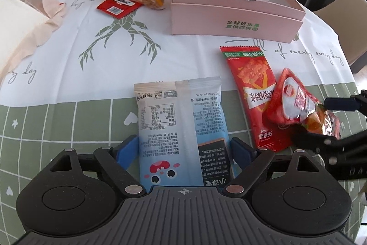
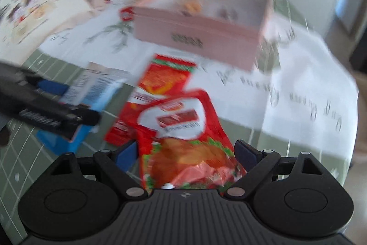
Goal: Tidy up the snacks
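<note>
While both hand-held grippers gape, the blue-white packet (image 1: 181,130) apparently lies lengthwise between left fingers (image 1: 127,149).

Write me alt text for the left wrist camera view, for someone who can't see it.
The open left gripper straddles a blue and white snack packet lying on a green and white tablecloth. Two red snack packets lie to its right, and an open pink box holding wrapped pastries sits behind.
</note>
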Tool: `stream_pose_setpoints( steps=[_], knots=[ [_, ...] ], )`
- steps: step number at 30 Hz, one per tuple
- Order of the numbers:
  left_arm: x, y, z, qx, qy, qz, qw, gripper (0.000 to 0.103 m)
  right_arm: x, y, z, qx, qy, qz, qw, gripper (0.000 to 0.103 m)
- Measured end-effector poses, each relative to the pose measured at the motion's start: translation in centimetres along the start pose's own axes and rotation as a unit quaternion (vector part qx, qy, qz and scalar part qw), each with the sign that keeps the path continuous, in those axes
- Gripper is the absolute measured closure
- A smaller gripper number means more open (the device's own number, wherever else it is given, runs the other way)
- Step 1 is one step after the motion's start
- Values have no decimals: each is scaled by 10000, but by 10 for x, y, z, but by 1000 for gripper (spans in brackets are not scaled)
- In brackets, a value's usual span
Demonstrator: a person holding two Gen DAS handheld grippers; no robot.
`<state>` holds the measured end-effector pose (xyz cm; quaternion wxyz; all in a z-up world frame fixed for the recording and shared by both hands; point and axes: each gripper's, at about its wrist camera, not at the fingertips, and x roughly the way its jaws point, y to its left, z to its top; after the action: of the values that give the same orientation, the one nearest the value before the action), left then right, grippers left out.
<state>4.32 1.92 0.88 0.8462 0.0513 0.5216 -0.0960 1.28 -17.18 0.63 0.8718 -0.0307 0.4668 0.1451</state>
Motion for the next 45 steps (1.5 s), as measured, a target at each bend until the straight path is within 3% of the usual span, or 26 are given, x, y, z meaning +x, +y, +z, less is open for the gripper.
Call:
stream_pose_setpoints(
  steps=[6, 7, 14, 20, 23, 27, 33, 39, 45],
  knots=[
    [-1, 7, 2, -129, 30, -116, 9998, 13, 9, -1, 1, 88, -185, -175, 9996, 5],
    [-1, 9, 3, -179, 29, -120, 9998, 14, 12, 0, 1, 105, -174, -178, 9996, 0],
    [1, 10, 4, -258, 11, -10, 9997, 14, 17, 4, 7, -211, 108, -150, 9996, 0],
    [0, 9, 4, -307, -13, -2, 9995, 14, 5, -12, 4, 225, 151, -50, 9996, 11],
    [0, 9, 4, -315, -20, 7, 9995, 14, -2, -7, -4, 242, 83, -72, 9996, 22],
    [0, 9, 4, -302, -22, 16, 9995, 14, -9, 3, -7, 177, 29, 291, 9994, 23],
    [0, 9, 4, -306, -18, 16, 9995, 14, -20, 2, 2, 251, -428, 169, 9986, 23],
    [0, 9, 4, -293, -9, 23, 9996, 14, 4, -10, 9, 446, -176, 0, 9988, 27],
    [1, 9, 4, -284, -3, 31, 9996, 14, 2, -13, 7, 562, -185, 156, 9981, 27]
  ],
)
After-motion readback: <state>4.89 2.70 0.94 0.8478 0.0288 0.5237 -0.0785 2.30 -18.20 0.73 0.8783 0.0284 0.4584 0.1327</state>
